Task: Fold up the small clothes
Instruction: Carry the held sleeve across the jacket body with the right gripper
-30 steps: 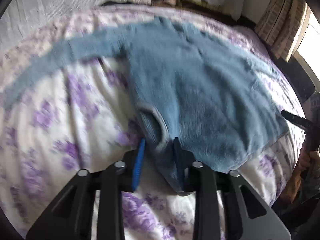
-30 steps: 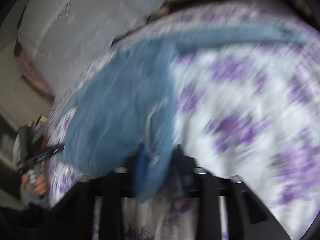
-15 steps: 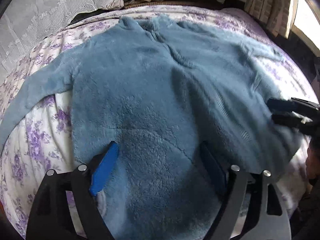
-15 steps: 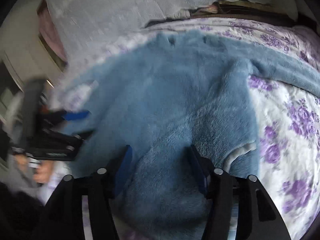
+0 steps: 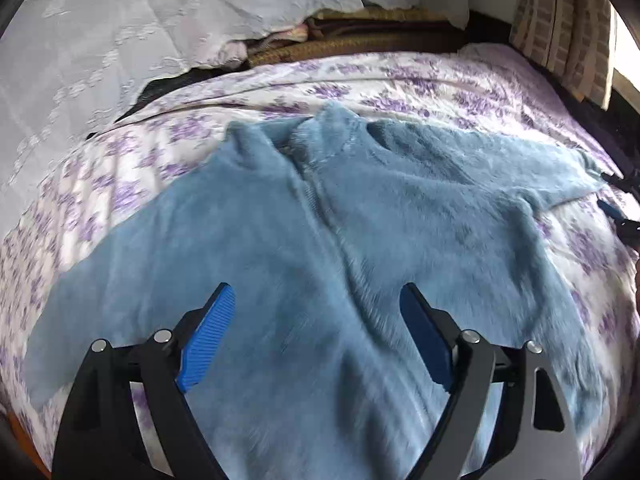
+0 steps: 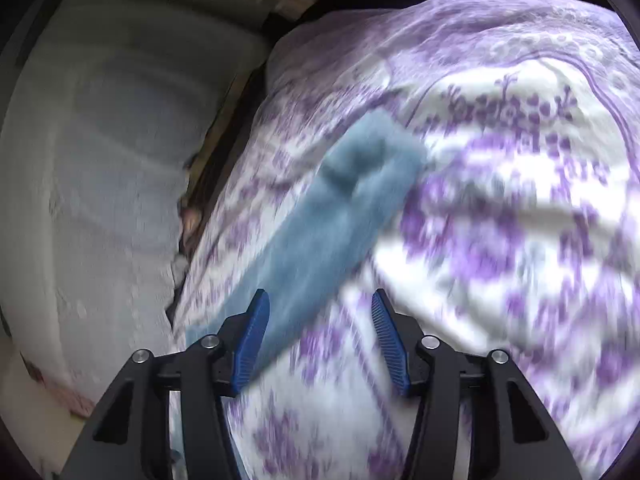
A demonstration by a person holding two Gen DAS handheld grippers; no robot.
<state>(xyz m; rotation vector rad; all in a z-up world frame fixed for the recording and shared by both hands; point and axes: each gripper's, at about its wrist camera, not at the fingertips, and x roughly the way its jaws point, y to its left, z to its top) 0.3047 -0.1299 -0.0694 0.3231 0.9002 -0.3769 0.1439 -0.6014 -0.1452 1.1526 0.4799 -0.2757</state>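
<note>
A bed under a white coverlet printed with purple flowers (image 5: 460,88) serves as the folding surface, broad enough to take the fuzzy blue fleece sweater (image 5: 320,240) spread flat across it, collar toward the headboard, sleeves out to either side. One blue sleeve (image 6: 340,208) stretches away diagonally, apparently the next part to fold in. The left gripper (image 5: 316,336) hovers over the hem, fingers wide apart and empty; the right gripper (image 6: 316,336), likewise spread, points along the sleeve.

Daylight from upper right, past the curtain (image 5: 560,20); overexposed strip there. Left wrist view mostly sharp, slight smear low on the blue sweater (image 5: 320,260). Right wrist view heavily motion-blurred, bedspread (image 6: 500,220) pattern streaked. Fisheye bending, black vignette corners.
</note>
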